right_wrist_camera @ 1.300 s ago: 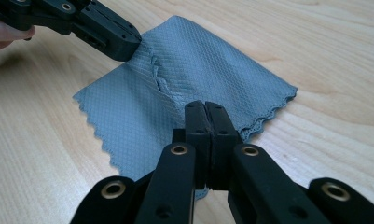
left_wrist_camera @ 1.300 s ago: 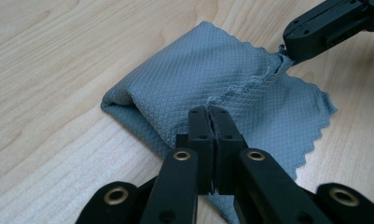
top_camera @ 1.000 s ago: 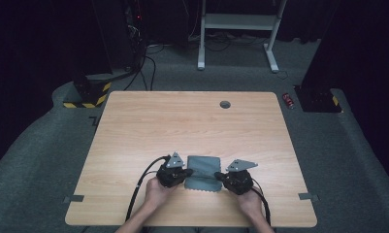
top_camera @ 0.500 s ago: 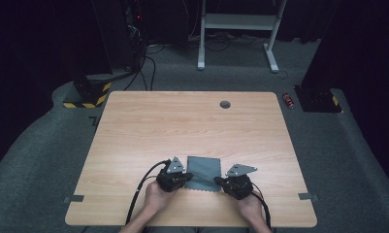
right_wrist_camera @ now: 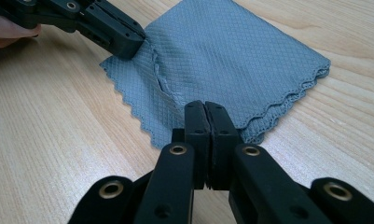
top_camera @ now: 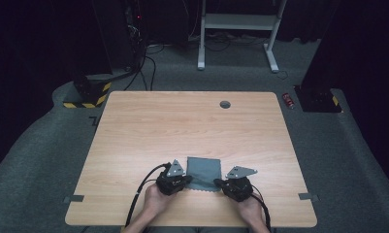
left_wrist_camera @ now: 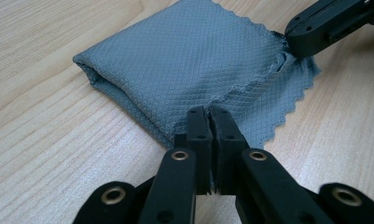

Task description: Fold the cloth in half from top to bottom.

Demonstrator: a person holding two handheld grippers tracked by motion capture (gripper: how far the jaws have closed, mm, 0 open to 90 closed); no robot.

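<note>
A folded grey cloth (top_camera: 204, 170) with zigzag edges lies flat on the wooden table (top_camera: 182, 126), close to its near edge. My left gripper (top_camera: 188, 180) is shut on the cloth's near left corner. Seen from the left gripper view, those jaws (left_wrist_camera: 209, 112) meet over the cloth (left_wrist_camera: 189, 60). At the near right corner my right gripper (top_camera: 217, 183) is shut too, its jaws (right_wrist_camera: 205, 106) pressed together on the layered edge of the cloth (right_wrist_camera: 240, 56). The fabric puckers at each pinch. Each gripper view also shows the other gripper: the right one (left_wrist_camera: 292, 42) and the left one (right_wrist_camera: 133, 46).
A round grommet hole (top_camera: 225, 104) sits near the table's far edge. Bits of tape (top_camera: 306, 196) mark the front corners. On the floor beyond are a red can (top_camera: 289, 99), a white desk frame (top_camera: 235, 29) and a yellow-black striped base (top_camera: 85, 97).
Both hands have drawn slightly toward the table's near edge. The cloth stays between the two grippers.
</note>
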